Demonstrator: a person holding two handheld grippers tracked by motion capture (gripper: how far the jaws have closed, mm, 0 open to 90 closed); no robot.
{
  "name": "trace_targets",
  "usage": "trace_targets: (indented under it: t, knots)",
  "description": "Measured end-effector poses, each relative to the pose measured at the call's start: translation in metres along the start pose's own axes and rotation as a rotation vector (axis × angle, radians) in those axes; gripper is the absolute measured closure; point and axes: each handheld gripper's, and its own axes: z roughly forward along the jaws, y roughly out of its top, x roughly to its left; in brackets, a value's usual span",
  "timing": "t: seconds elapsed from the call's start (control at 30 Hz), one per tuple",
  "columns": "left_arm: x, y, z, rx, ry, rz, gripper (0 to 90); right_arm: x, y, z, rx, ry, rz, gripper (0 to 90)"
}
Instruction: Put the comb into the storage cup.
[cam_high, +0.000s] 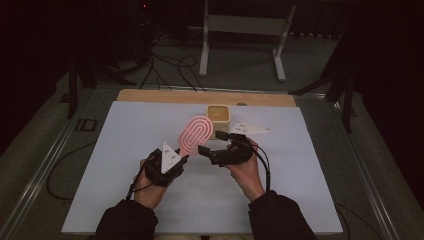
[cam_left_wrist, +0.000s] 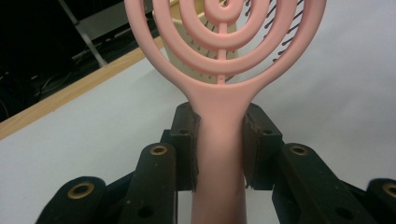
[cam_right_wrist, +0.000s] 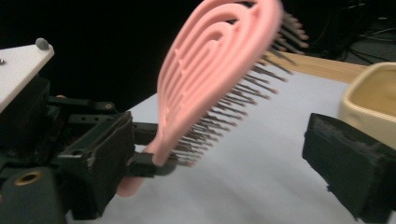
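L gripper (cam_high: 183, 156) clamped on pink hairbrush (cam_high: 196, 135) handle, brush up off table by cream cup (cam_high: 218, 116). R gripper (cam_right_wrist: 219, 161) jaws wide, empty — flanking the head. Handover/placing likely left.

We see a pink plastic hairbrush (cam_left_wrist: 219, 70) patterned with concentric oval rings and dark bristles between our black fingers (cam_left_wrist: 254, 144), a cream square tub (cam_high: 218, 115) beyond them, white tabletop (cam_high: 125, 145)
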Motion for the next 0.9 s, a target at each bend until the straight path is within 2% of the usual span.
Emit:
trace_targets:
  t: [0.13,0.2,0.27,0.3,0.33,0.57,0.9]
  knots:
    - [-0.003,0.0,0.0,-0.007,0.001,0.006,70.1,0.002,0.002,0.008,-0.004,0.013,0.01,14.0]
    - [-0.005,0.001,-0.001,-0.012,0.003,0.006,70.1,0.003,0.004,0.012,-0.005,0.016,0.028,19.7]
    - [-0.006,0.001,-0.002,-0.018,0.004,0.007,70.1,0.003,0.005,0.013,-0.007,0.017,0.032,21.6]
    - [-0.006,0.002,-0.003,-0.024,0.002,0.005,70.1,0.004,0.007,0.015,-0.005,0.03,0.046,26.7]
    - [-0.006,0.002,-0.003,-0.024,0.002,0.005,70.1,0.004,0.007,0.015,-0.005,0.03,0.046,26.7]
    - [-0.007,0.003,-0.003,-0.027,-0.005,0.01,70.0,0.004,0.007,0.024,0.024,0.068,0.09,52.4]
    - [-0.007,0.001,-0.001,-0.013,-0.029,0.001,70.0,0.003,0.006,0.025,0.026,0.126,0.148,61.0]
